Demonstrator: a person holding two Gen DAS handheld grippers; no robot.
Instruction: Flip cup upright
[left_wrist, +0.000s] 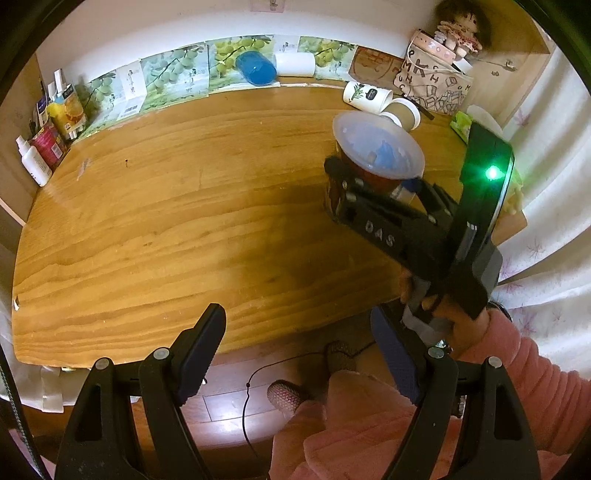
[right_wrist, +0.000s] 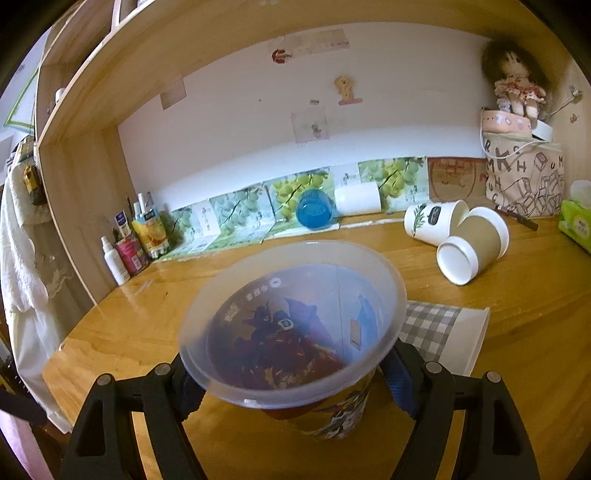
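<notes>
A translucent plastic cup (right_wrist: 291, 325) with a red and blue printed sleeve stands mouth up, tilted a little towards the camera, just above the wooden desk (right_wrist: 517, 332). My right gripper (right_wrist: 295, 384) is shut on its lower body, one finger on each side. The left wrist view shows the same cup (left_wrist: 376, 151) held by the right gripper (left_wrist: 373, 188) at the desk's right side. My left gripper (left_wrist: 299, 354) is open and empty, back at the desk's front edge.
Two paper cups (right_wrist: 472, 243) lie on their sides at the back right. A grey checked cup (right_wrist: 439, 332) lies just behind the held cup. A blue cup (right_wrist: 316, 211) and a white roll (right_wrist: 357, 198) lie by the wall. Bottles (right_wrist: 129, 247) stand at the left, a tissue pack (right_wrist: 576, 225) at the right.
</notes>
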